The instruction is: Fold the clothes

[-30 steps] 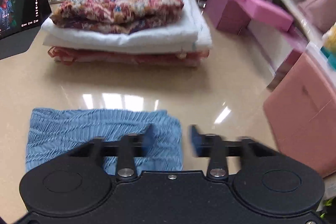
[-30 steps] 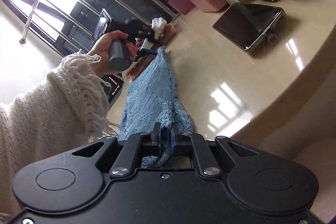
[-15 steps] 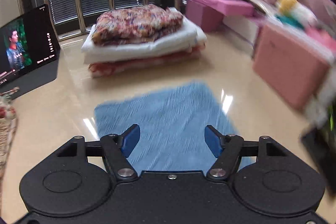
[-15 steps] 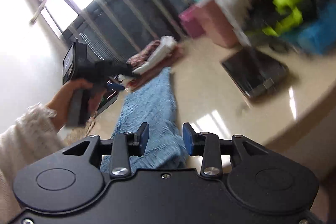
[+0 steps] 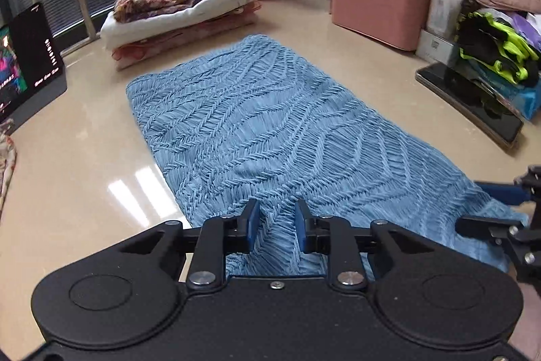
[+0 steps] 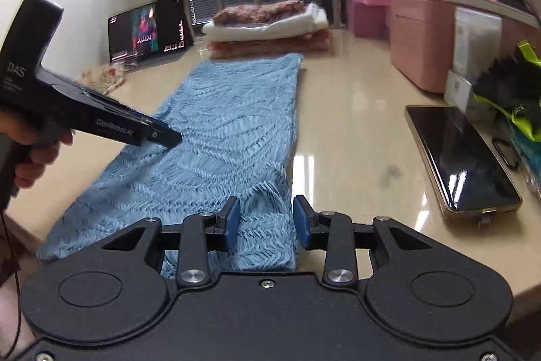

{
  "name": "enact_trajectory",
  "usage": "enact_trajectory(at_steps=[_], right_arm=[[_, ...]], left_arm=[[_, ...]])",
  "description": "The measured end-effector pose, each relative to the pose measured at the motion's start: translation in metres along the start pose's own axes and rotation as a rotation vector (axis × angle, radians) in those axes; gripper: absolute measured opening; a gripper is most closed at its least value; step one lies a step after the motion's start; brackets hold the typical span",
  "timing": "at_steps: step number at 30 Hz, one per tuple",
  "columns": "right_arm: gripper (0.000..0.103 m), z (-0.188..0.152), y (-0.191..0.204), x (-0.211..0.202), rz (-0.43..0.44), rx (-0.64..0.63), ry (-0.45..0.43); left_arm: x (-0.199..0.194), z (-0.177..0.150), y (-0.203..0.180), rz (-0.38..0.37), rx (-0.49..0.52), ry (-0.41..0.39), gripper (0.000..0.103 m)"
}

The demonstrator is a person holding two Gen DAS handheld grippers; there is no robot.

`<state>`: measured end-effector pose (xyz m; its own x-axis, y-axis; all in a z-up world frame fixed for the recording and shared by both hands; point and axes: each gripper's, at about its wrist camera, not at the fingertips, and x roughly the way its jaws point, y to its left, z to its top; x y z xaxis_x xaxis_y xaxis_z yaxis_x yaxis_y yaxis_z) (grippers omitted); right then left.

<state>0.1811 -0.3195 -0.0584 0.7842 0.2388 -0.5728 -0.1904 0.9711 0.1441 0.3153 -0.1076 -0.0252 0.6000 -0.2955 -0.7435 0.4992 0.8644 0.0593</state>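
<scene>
Right wrist view alone shows my left gripper (image 6: 169,139) from outside, over the blue ribbed knit cloth (image 6: 223,141). The cloth's near edge bunches between both my half-spread jaw pairs, left gripper (image 5: 276,220) and right gripper (image 6: 266,220).

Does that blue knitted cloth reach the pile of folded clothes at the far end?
Apart. In the left wrist view, a strip of bare beige tabletop shows between the far edge of the blue knitted cloth and the pile of folded clothes.

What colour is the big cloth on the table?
The cloth is light blue with a raised herringbone knit pattern, clearest in the left wrist view.
</scene>
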Motion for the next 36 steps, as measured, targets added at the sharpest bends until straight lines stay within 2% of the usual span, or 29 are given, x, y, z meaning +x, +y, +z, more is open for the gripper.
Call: enact_trajectory(at_steps=[9,12,15,16,18,19,20,21,23,24,28,33,36], right_arm=[[0.037,0.006,0.008,0.017,-0.018,0.065,-0.008],[0.037,0.012,0.01,0.026,0.002,0.111,-0.003],[0.037,0.013,0.016,0.03,-0.005,0.109,-0.001],[0.037,0.012,0.018,0.029,-0.014,0.095,-0.004],[0.038,0.008,0.022,0.026,-0.024,0.078,-0.012],[0.044,0.007,0.021,0.023,-0.021,0.093,-0.013],[0.058,0.005,0.02,0.017,-0.011,0.114,-0.024],[0.065,0.002,0.017,0.007,0.01,0.147,-0.051],[0.097,-0.006,0.012,-0.013,0.046,0.202,-0.103],[0.103,-0.009,0.013,-0.022,0.051,0.203,-0.118],[0.103,-0.022,0.019,-0.047,0.061,0.155,-0.139],[0.103,-0.034,0.024,-0.062,0.032,0.131,-0.151],[0.103,-0.037,0.026,-0.071,0.035,0.129,-0.144]], left_arm=[[0.016,0.009,0.006,0.073,-0.017,-0.03,0.031],[0.02,0.017,0.019,0.094,-0.055,-0.015,0.039],[0.018,0.015,0.027,0.077,-0.08,-0.015,0.044],[0.016,0.013,0.028,0.081,-0.08,-0.018,0.049],[0.004,0.007,0.031,0.121,-0.088,-0.034,0.074],[-0.005,0.003,0.032,0.149,-0.096,-0.054,0.091],[-0.018,-0.004,0.034,0.158,-0.102,-0.095,0.1],[-0.032,-0.013,0.035,0.158,-0.107,-0.147,0.103],[-0.059,-0.03,0.039,0.154,-0.118,-0.232,0.103],[-0.07,-0.039,0.039,0.145,-0.123,-0.245,0.103],[-0.104,-0.078,0.037,0.11,-0.143,-0.264,0.103],[-0.13,-0.119,0.024,0.098,-0.175,-0.264,0.103],[-0.148,-0.136,0.015,0.108,-0.151,-0.274,0.103]])
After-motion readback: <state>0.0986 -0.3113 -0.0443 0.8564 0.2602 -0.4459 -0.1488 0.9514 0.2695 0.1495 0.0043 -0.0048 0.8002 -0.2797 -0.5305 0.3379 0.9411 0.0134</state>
